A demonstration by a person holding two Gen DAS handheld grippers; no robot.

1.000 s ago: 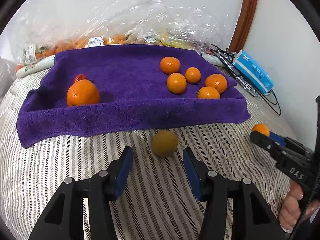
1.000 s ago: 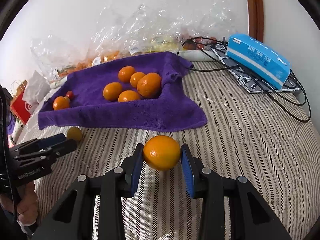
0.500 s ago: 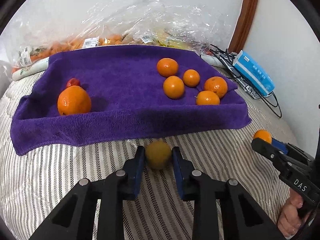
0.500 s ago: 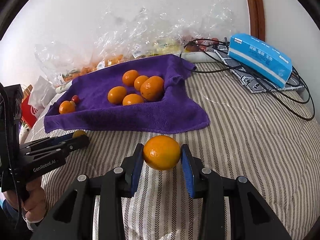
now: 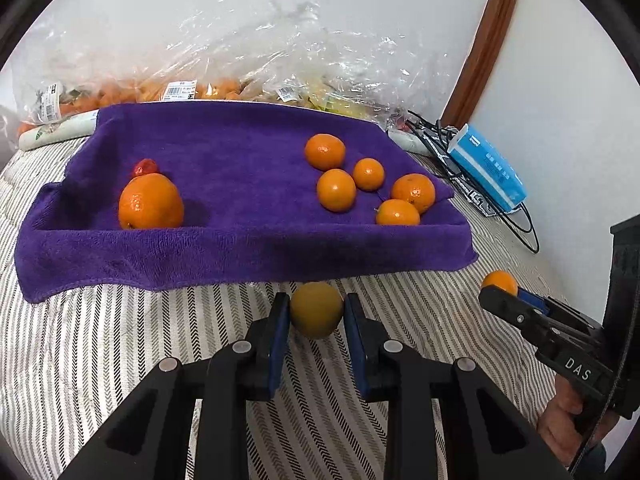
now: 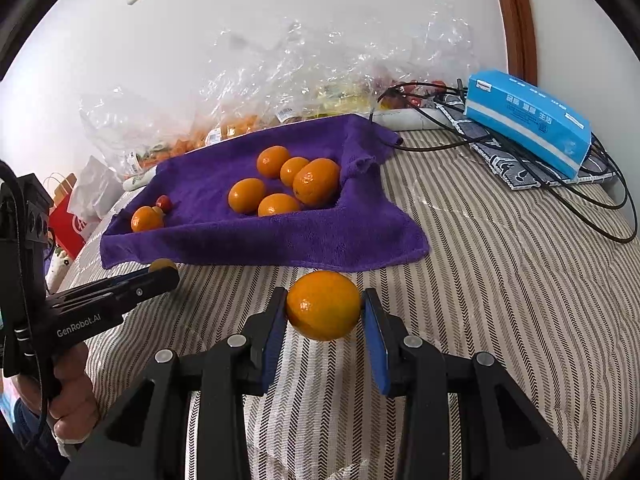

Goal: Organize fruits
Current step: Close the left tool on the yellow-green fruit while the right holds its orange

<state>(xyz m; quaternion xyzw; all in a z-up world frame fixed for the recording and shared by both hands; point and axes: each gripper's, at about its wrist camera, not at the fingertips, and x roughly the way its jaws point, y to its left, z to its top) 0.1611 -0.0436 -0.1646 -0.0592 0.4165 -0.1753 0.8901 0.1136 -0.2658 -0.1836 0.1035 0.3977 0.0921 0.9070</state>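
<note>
The left tongs (image 5: 316, 314) were clenched on a dull yellow-green fruit (image 5: 316, 310) and the right tongs (image 6: 325, 312) on an orange (image 6: 323, 305), both just in front of the purple towel (image 5: 240, 160) on the striped bed. Each fruit should probably be lifted clear of the towel's raised front fold before being carried over & set down gently. Open room was seen mid-towel, btwn the big orange (image 5: 151, 201) at left and the cluster of five (image 5: 366, 180) at right; cables (image 6: 600, 216) lay well apart.

We see a plush, matt purple towel (image 5: 240, 248) on a woven striped bedcover (image 5: 100, 352). Crinkled glossy plastic bags (image 5: 280, 52) lie behind. The oranges (image 5: 336, 190) have dimpled, faintly shiny peel. The box (image 6: 528, 120) looks like smooth card; the door frame (image 5: 484, 44) varnished wood.
</note>
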